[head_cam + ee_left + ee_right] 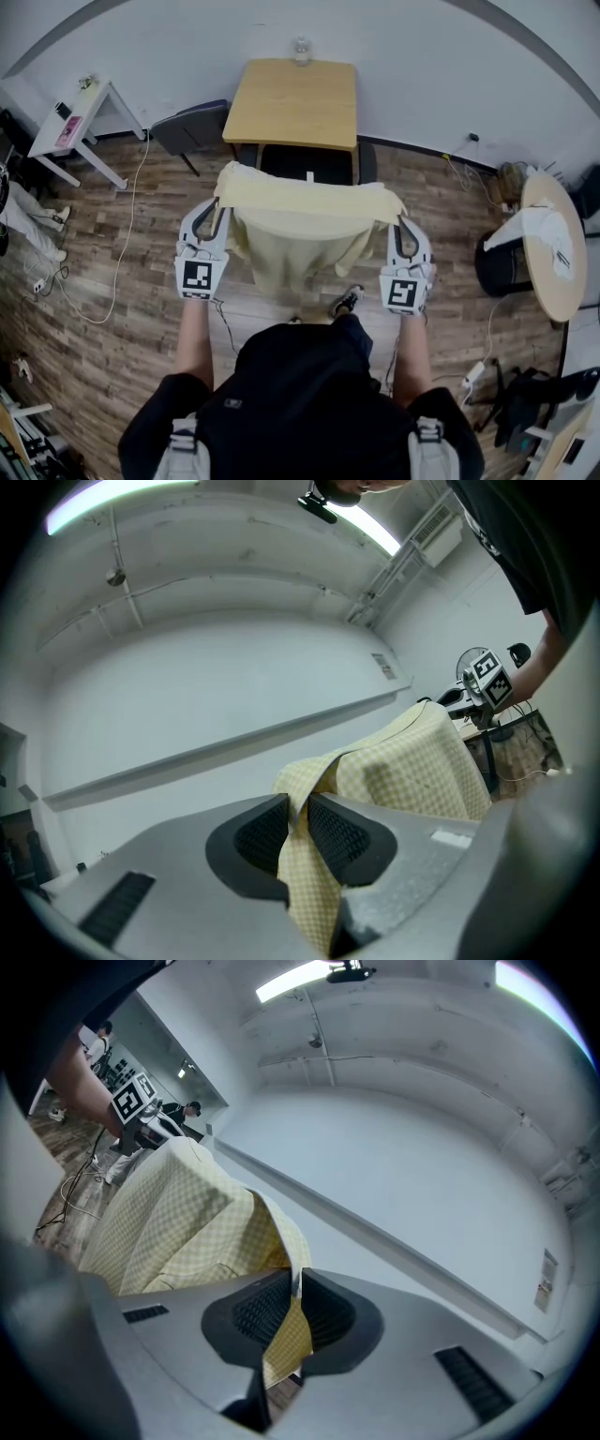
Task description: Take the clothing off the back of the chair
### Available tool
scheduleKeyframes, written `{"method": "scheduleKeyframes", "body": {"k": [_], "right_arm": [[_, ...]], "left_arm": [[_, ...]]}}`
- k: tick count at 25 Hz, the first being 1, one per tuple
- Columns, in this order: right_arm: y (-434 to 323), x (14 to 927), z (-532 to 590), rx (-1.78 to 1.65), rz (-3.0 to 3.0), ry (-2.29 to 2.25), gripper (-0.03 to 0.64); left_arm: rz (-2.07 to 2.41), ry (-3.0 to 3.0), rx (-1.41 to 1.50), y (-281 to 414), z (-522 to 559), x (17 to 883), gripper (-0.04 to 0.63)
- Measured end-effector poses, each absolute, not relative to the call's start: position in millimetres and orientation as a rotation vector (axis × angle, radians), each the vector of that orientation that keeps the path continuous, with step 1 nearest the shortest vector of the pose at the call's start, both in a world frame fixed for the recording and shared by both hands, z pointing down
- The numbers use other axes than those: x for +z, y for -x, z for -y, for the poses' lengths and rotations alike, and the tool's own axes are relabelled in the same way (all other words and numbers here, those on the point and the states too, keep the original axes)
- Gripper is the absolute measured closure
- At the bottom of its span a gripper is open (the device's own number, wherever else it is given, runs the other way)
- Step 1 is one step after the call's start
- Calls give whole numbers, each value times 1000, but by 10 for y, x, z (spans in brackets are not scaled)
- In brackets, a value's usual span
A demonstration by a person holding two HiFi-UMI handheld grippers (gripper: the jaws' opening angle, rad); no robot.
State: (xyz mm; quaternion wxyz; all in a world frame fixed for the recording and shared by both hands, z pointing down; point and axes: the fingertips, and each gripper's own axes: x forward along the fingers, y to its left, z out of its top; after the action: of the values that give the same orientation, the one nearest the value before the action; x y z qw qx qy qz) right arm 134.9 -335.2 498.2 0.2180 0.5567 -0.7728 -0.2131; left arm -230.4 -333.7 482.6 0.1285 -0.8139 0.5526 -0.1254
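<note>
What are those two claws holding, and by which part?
A pale yellow checked fabric garment: the left gripper pinches its top left end, the right gripper its top right end.

the tally right now

two grippers are counted: left gripper (218, 208), right gripper (400, 228). one yellow checked garment (300, 220) is logged. two chairs are seen: black chair (305, 162), grey chair (192, 127). three tables are noted: wooden desk (292, 101), white table (80, 117), round table (547, 239). one bottle (301, 49).

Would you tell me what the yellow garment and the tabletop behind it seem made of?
The garment looks like thin woven cloth, matte, finely checked pale yellow; it drapes and creases softly. The tabletop looks like light wood or wood-look laminate, smooth with faint grain.
</note>
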Motion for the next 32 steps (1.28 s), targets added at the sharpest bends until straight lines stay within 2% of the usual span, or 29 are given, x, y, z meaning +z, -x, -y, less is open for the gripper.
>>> {"method": "scheduleKeyframes", "body": {"k": [4, 8, 32], "right_arm": [[-1316, 4974, 3364, -596, 2142, -1540, 585], [-1319, 4985, 3344, -585, 2143, -1537, 608], [-1279, 4994, 3236, -540, 2184, -1563, 614]], "left_arm": [[-1594, 2363, -356, 2281, 3331, 4813, 549], [-1588, 2349, -368, 2263, 3304, 4803, 571], [-1611, 2305, -352, 2311, 3182, 4786, 586]]}}
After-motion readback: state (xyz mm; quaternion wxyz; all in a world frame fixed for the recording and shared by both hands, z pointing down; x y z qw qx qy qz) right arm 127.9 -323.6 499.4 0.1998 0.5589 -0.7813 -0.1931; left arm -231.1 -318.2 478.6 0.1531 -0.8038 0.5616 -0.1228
